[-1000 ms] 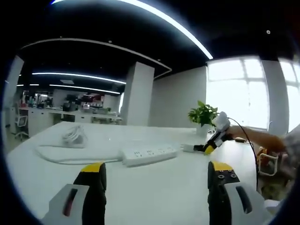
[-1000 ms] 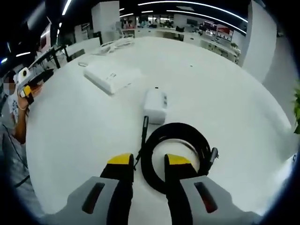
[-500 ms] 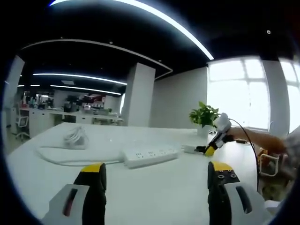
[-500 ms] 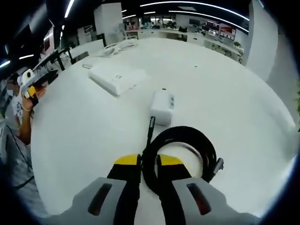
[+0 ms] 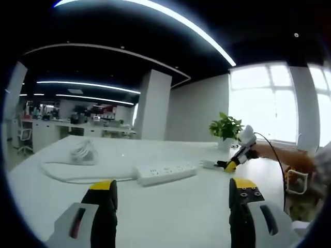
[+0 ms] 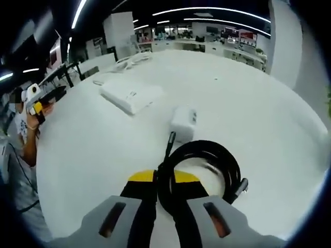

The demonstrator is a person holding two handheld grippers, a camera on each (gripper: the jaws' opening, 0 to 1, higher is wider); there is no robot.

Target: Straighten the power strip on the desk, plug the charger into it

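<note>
The white power strip lies at a slant on the white desk; its white cord runs left to a bundle. In the right gripper view the strip is far left of the white charger brick. The charger's black cable is coiled just before me. My right gripper is shut on the near side of that coil. In the left gripper view the right gripper sits low by the charger. My left gripper hangs open above the desk, short of the strip.
A potted plant stands at the desk's far edge by the windows. A person's hand holds the left gripper at the desk's left rim. Office desks and a white pillar stand behind.
My right gripper's jaws have closed from slightly apart onto the black cable coil. The left gripper has stayed still and open.
</note>
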